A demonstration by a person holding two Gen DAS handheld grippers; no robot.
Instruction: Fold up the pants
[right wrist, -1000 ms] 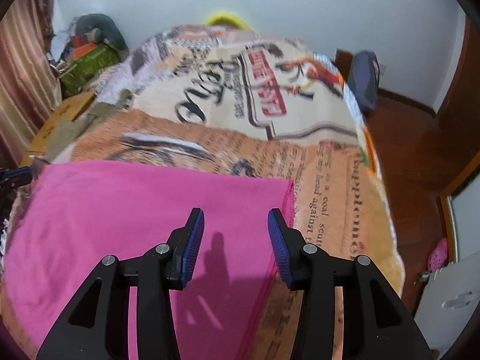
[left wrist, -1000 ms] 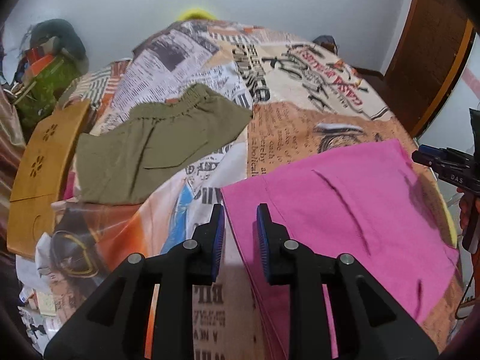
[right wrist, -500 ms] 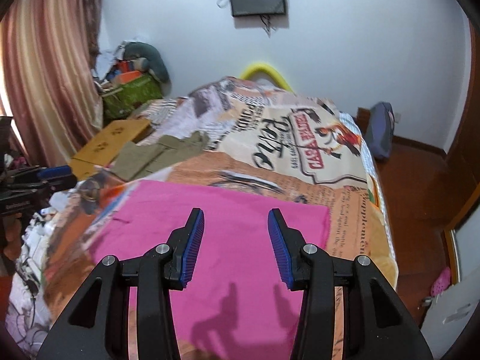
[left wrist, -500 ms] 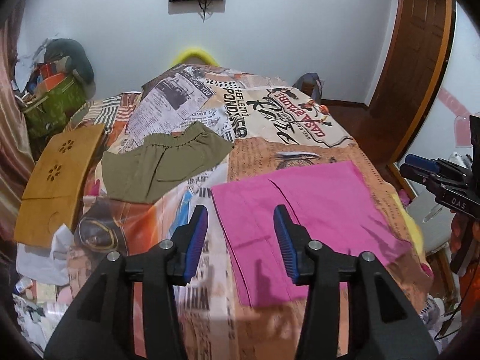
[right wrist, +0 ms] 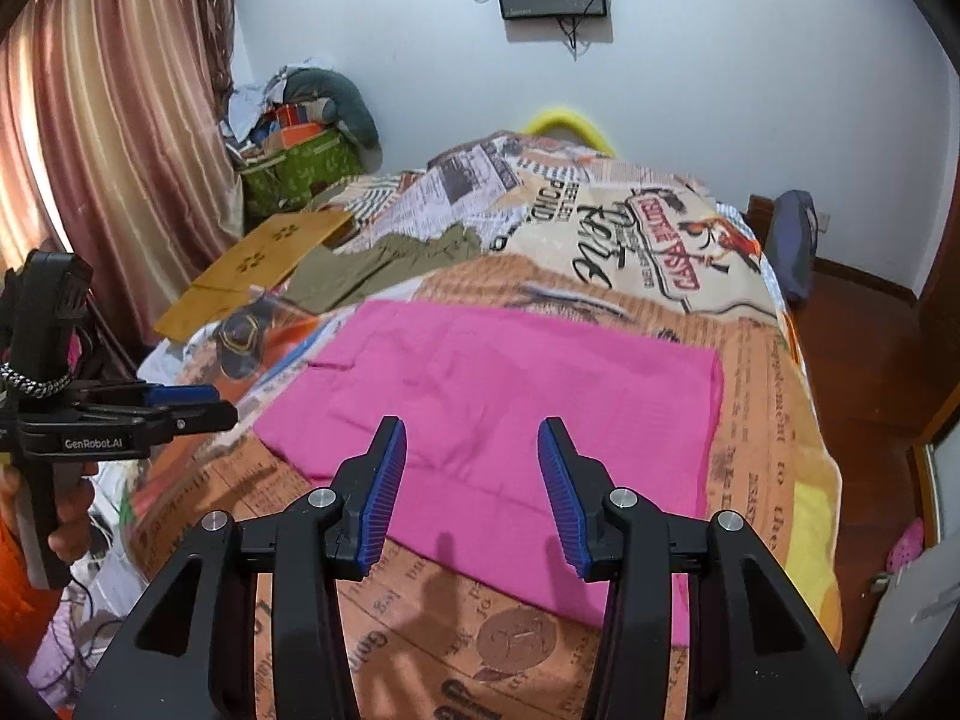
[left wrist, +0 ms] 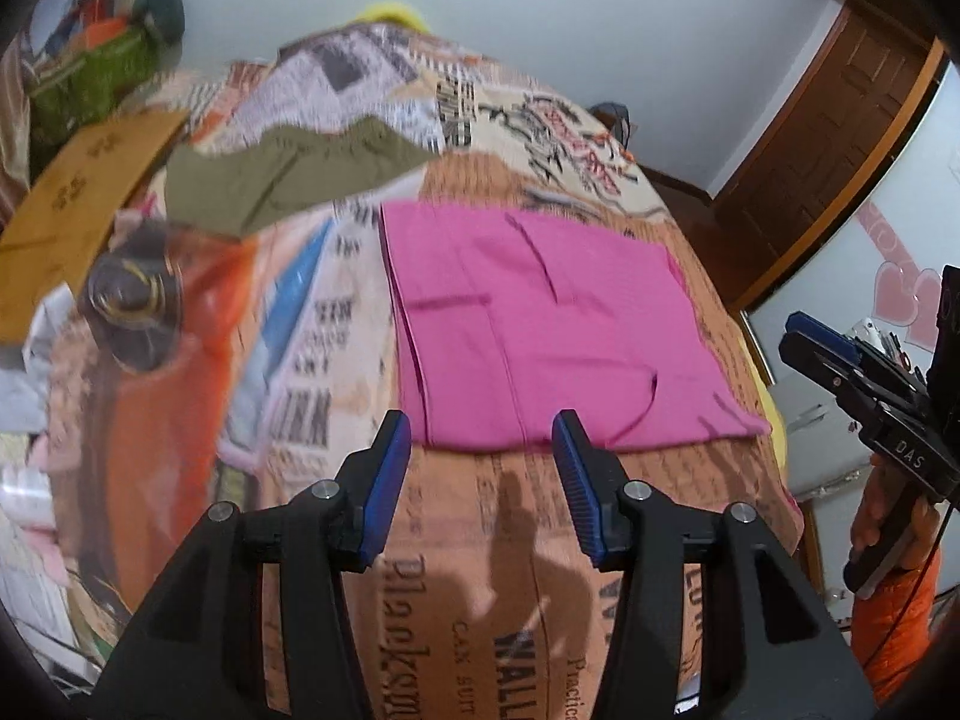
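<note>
Pink pants [left wrist: 540, 324] lie folded flat in a rectangle on the bed; they also show in the right wrist view [right wrist: 510, 408]. My left gripper [left wrist: 483, 483] is open and empty, held above the bed just short of the pants' near edge. My right gripper [right wrist: 471, 489] is open and empty, held above the pants' near edge. The right gripper also shows at the right edge of the left wrist view [left wrist: 840, 354], and the left gripper shows at the left of the right wrist view [right wrist: 180, 405].
Olive green pants [left wrist: 288, 174] lie folded farther back on the newspaper-print bedspread [right wrist: 660, 240]. A brown cardboard piece [right wrist: 258, 264] lies at the bed's left. Clutter and a green bag [right wrist: 300, 168] stand by the curtain. A wooden door [left wrist: 840, 138] is at the right.
Both grippers have pulled back from the pink pants and lifted away. The left gripper's jaws have opened from narrow to wide. The pants stay flat on the bed.
</note>
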